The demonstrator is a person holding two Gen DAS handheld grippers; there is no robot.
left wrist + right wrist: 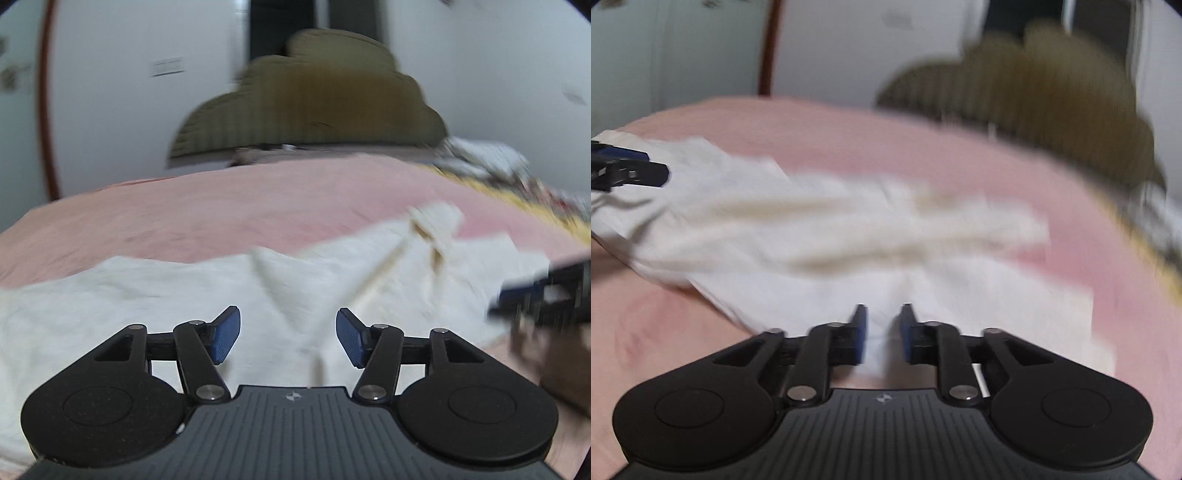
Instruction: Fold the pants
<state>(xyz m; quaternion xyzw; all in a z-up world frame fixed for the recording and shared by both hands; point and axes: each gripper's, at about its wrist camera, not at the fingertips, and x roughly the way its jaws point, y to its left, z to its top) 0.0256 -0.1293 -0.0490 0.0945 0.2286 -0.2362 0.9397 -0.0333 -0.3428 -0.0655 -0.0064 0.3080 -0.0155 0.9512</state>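
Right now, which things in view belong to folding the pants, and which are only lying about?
For the job:
white pants
left hand-held gripper, open above the pants
right hand-held gripper, white cloth between its fingers

Lying about:
pink bedsheet
olive headboard
crumpled bedding, too blurred to identify

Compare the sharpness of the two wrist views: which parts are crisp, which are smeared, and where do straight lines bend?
Left wrist view: the left gripper is crisp, while the white pants and olive headboard are motion-smeared; the bed edge bows from fisheye distortion. Right wrist view: the right gripper stays sharp, but the pants and pink bedsheet are streaked heavily.
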